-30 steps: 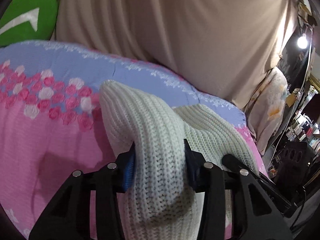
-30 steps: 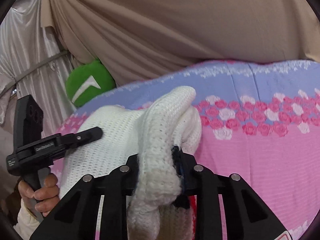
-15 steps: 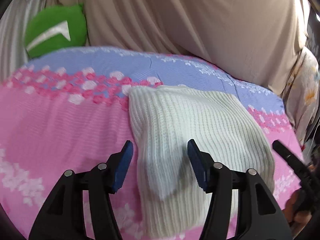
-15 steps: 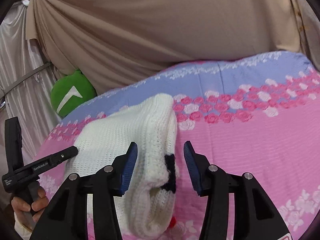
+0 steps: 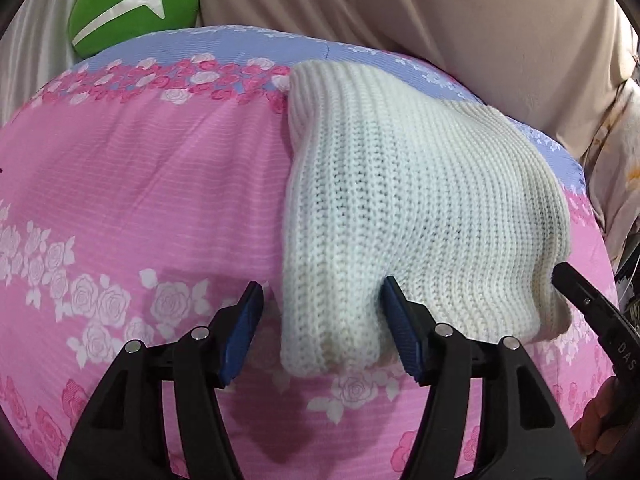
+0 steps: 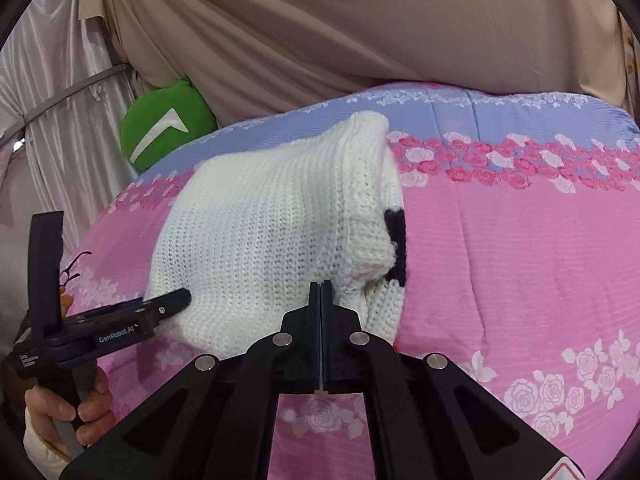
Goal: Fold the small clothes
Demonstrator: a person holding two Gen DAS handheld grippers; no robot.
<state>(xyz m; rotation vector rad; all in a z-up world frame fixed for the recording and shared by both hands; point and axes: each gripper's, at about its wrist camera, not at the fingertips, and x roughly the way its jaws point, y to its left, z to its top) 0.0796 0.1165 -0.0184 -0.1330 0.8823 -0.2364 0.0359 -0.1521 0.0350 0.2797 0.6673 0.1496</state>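
A small cream knitted sweater lies folded on the pink floral bedspread. My left gripper is open, its blue pads either side of the sweater's near left corner, not pinching it. In the right wrist view the sweater shows a black patch at its right edge. My right gripper is shut with its pads pressed together and empty, its tips just in front of the sweater's near edge. The left gripper shows there, held in a hand at the sweater's left corner.
A green cushion sits at the far left of the bed against beige drapes. The bedspread has a lilac band along its far edge. The right gripper's tip shows at the right edge of the left view.
Both grippers let go of the sweater, which dropped flat on the bed. The left gripper stays open around the corner; the right gripper has pulled back and shut empty.
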